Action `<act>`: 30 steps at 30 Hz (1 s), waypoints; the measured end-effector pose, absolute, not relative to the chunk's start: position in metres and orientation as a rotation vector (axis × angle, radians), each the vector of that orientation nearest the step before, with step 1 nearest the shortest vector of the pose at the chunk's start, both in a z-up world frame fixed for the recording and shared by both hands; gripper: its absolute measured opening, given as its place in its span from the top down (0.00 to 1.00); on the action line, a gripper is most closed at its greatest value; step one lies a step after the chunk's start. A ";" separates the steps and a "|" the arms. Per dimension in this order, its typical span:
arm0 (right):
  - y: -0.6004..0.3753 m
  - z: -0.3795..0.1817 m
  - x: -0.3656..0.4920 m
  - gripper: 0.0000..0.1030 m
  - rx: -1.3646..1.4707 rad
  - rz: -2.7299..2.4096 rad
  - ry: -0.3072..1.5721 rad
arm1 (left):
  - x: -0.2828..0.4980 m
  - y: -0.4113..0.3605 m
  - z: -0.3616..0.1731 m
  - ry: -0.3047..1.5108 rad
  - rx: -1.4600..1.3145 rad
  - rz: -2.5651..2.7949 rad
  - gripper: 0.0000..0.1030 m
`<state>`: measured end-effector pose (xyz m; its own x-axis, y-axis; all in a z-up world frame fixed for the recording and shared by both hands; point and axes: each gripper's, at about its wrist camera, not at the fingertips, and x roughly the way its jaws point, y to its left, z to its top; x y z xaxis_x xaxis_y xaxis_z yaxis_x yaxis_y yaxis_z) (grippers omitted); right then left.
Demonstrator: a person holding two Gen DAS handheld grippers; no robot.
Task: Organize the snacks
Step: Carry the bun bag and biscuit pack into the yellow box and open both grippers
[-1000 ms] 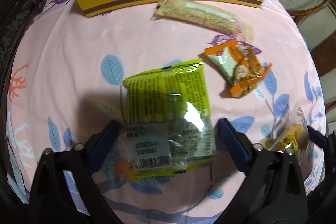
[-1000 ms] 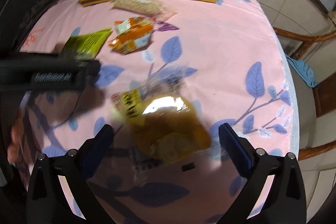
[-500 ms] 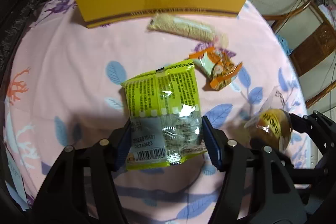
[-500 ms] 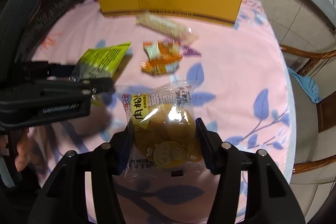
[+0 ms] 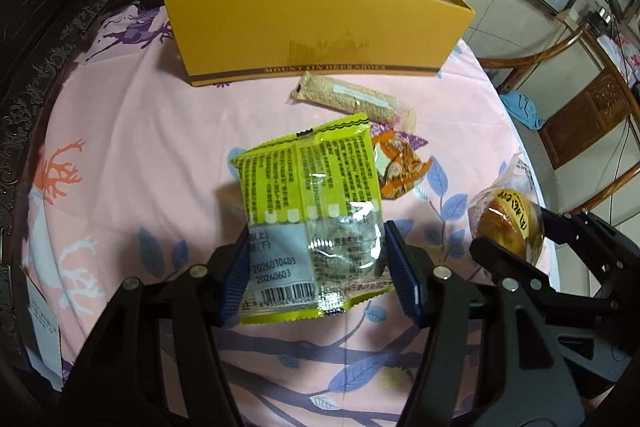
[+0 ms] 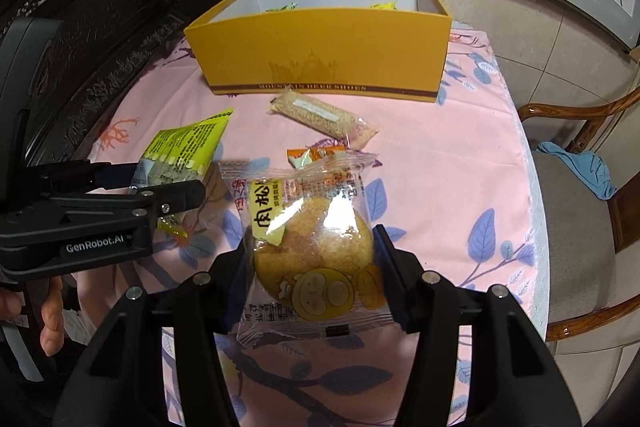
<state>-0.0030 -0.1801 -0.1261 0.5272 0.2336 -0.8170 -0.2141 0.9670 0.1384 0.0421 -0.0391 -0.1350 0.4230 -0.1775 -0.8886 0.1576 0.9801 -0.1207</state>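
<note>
Left gripper (image 5: 316,263) is grasping the green packet (image 5: 308,211), holding it above the pink tablecloth (image 5: 132,155). Right gripper (image 6: 312,267) is clenching the wrapped bun (image 6: 312,247), likewise raised. The yellow box (image 5: 316,27) is sitting at 12 o'clock, snacks inside. The sesame bar (image 5: 352,101) and orange packet (image 5: 400,169) are lying between box and grippers.

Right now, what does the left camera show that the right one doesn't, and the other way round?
Only the left view shows the green packet's whole back, with barcode and dates, clamped in the left gripper. Only the right view shows the bun's cartoon front, clamped in the right gripper, and the person's fingers. Both show the yellow box, the sesame bar and the orange packet.
</note>
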 end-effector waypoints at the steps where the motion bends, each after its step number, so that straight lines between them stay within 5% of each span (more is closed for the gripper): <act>1: -0.180 -0.124 -0.001 0.44 0.025 0.267 0.979 | 0.044 -0.037 -0.132 1.114 -0.027 -0.205 0.39; 18: -0.168 -0.007 0.139 0.44 0.040 0.271 0.756 | 0.177 -0.023 -0.037 0.971 -0.036 -0.150 0.39; 30: -0.167 0.004 0.217 0.41 0.046 0.241 0.737 | 0.254 -0.018 -0.022 0.949 -0.035 -0.138 0.36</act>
<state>0.2173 -0.1672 0.0042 0.7143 0.2333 -0.6598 -0.2010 0.9715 0.1259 0.2537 -0.0182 -0.0219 0.5741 -0.1333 -0.8079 0.1028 0.9906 -0.0904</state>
